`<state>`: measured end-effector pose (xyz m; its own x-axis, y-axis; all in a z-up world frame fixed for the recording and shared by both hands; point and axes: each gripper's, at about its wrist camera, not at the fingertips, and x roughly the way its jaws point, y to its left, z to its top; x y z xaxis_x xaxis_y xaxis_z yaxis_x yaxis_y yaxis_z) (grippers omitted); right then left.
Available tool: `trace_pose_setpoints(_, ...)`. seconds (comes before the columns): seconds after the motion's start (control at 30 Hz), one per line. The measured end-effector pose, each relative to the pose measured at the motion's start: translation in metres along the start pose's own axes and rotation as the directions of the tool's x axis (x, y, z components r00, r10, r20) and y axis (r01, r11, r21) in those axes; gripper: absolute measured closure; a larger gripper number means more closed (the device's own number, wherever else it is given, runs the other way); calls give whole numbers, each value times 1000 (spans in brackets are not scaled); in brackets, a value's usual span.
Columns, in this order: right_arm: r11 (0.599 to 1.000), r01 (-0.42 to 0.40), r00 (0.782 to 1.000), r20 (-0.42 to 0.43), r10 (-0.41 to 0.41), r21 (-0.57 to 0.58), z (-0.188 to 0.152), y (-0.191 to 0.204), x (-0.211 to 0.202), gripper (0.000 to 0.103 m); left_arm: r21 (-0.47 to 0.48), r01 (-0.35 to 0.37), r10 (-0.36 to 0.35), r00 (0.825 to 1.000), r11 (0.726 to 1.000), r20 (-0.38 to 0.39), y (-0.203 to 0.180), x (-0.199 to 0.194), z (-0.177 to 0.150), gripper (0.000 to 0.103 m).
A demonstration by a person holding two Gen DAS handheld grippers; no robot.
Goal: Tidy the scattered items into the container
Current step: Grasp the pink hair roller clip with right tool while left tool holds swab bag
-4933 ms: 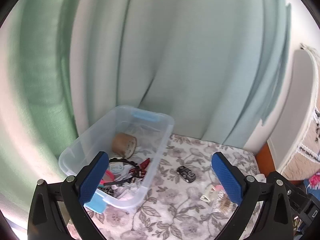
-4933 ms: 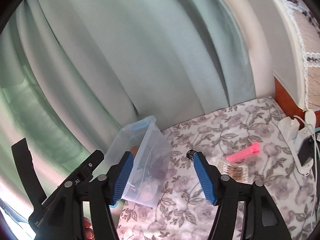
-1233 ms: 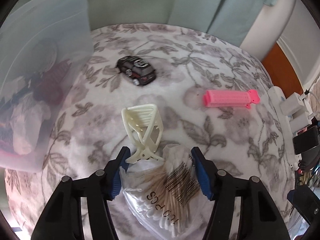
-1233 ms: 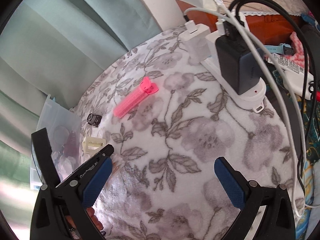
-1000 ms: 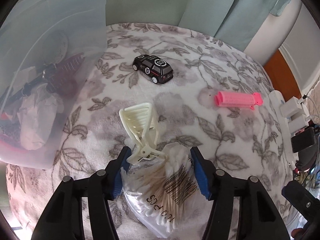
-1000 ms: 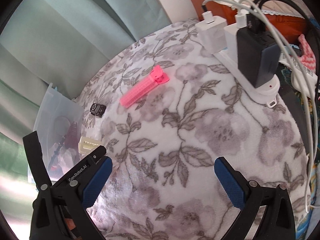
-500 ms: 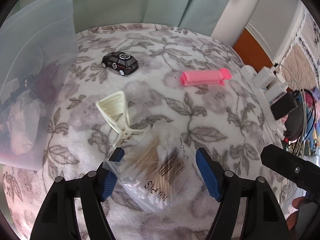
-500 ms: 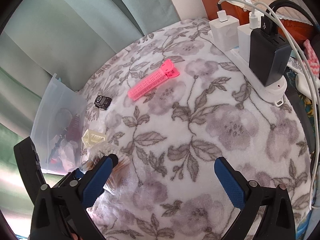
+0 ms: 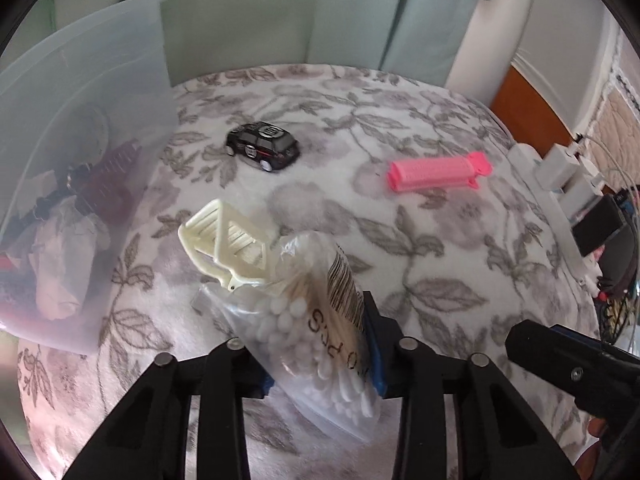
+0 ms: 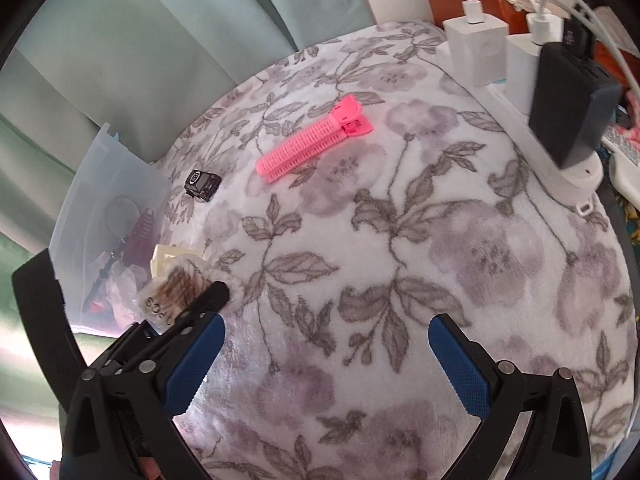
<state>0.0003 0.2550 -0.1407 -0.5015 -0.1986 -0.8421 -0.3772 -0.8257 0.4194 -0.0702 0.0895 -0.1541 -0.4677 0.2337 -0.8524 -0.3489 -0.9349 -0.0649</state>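
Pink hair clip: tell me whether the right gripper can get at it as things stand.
Probably yes. The right gripper is open and empty, and only bare floral blanket lies between it and the pink hair clip.

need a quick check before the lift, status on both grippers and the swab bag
Left gripper closing on cotton swab bag. Right gripper open, empty. Cream clip touching the bag.

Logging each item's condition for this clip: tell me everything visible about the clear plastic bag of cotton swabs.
The clear plastic bag of cotton swabs is a soft, crinkled transparent pouch packed with wooden-stemmed, white-tipped swabs, printed with a barcode and dark lettering. It stands tilted on the floral blanket, between the blue pads of the left gripper, whose jaws are closing on it. The cream plastic hair clip rests against its upper end.
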Motion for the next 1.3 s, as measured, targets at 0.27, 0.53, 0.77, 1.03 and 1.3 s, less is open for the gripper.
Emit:
trace_pose_setpoints(0.27, 999, 35, 998, 47, -35, -1, 39, 5, 21, 4, -121, -5, 6, 1000, 993, 8, 34, 10, 13, 72)
trace_pose_setpoints(0.53, 999, 34, 996, 84, -37, 30, 83, 18, 49, 28, -138, 34, -35, 999, 990, -4, 38, 18, 16, 72)
trace_pose_setpoints(0.77, 1000, 12, 996, 92, -13, 18, 106, 34, 76, 28, -147, 60, -63, 998, 987, -15, 41, 23, 18, 71)
trace_pose_setpoints(1.03, 995, 101, 985, 143, -100, -2, 121, 39, 86, 58, -142, 65, -69, 997, 988, -20, 40, 26, 18, 71)
trace_pose_setpoints(1.3, 998, 60, 984, 169, -62, 19, 106, 35, 53, 74, -123, 41, -45, 998, 992, -34, 35, 16, 14, 73)
